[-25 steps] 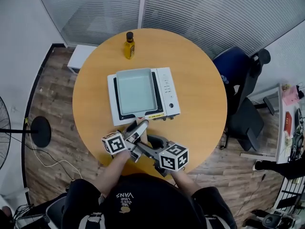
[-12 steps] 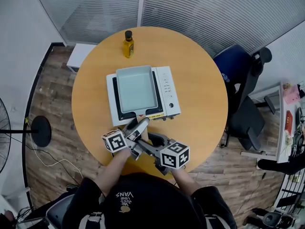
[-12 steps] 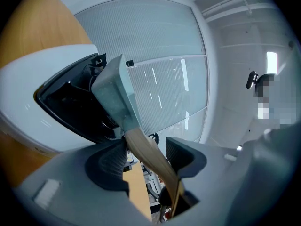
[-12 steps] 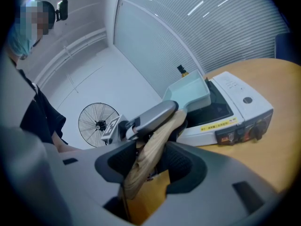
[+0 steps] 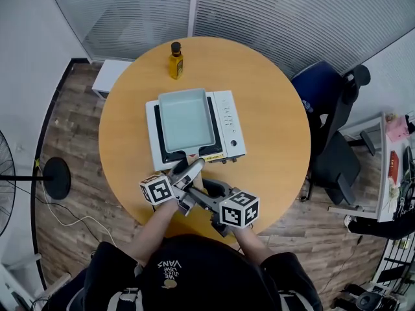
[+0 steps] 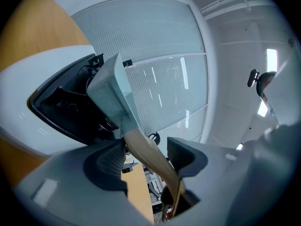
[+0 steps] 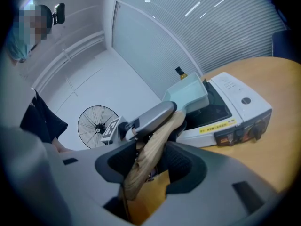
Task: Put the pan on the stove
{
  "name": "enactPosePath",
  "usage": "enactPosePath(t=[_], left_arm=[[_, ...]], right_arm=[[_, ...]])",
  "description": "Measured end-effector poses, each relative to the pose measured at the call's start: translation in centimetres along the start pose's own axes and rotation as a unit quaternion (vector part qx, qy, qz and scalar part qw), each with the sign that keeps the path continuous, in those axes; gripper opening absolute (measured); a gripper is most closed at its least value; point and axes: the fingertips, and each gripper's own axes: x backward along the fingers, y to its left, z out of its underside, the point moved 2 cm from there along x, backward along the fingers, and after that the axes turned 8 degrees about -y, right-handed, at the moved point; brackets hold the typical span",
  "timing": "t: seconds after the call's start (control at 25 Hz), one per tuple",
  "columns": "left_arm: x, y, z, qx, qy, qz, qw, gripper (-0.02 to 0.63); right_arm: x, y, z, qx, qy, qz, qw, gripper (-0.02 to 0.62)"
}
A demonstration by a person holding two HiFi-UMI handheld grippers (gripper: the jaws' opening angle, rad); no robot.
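A pale blue-grey rectangular pan (image 5: pixel 185 120) rests on the black top of a white portable stove (image 5: pixel 228 118) in the middle of the round wooden table (image 5: pixel 272 109). Its wooden handle (image 5: pixel 193 167) points toward me. My left gripper (image 5: pixel 190 172) straddles the handle near the pan. Its jaws are opening, and in the left gripper view (image 6: pixel 146 149) there is a gap between the handle (image 6: pixel 148 152) and the right pad. My right gripper (image 5: pixel 198 196) is shut on the handle's near end (image 7: pixel 150 149), just behind the left one.
A yellow oil bottle (image 5: pixel 175 60) stands at the table's far edge behind the stove. A dark office chair (image 5: pixel 324 118) is beside the table on the right. A floor fan (image 7: pixel 96 124) stands off to the left. The stove's knobs (image 7: pixel 242 132) face me.
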Motion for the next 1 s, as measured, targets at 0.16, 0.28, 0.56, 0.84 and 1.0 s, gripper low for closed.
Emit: enactPosePath(t=[0.16,0.28,0.56,0.84,1.0], left_arm=[[0.0,-0.3,-0.3,-0.015,-0.002,-0.001,0.9999,0.287],[0.1,-0.3,-0.3,-0.032,0.000,-0.006,0.9995,0.298],[0.8,-0.4,-0.2,-0.051,0.008,-0.016,0.9985,0.305],[1.7,-0.7,0.0,-0.074,0.014,-0.024,0.9969,0.316],[2.4,-1.2,0.0,-0.085,0.014,-0.027,0.9959,0.321]], right_arm=[[0.0,0.1,-0.4,-0.010,-0.012,-0.004,1.000,0.195],[0.0,0.1,-0.6,-0.009,-0.014,-0.001,1.000,0.195],[0.1,0.1,-0.7,0.019,-0.012,0.010,1.000,0.195],[0.5,0.6,-0.3,0.032,-0.010,0.014,0.999,0.196],[1.3,0.9,-0.5,0.036,-0.021,0.019,0.999,0.195]])
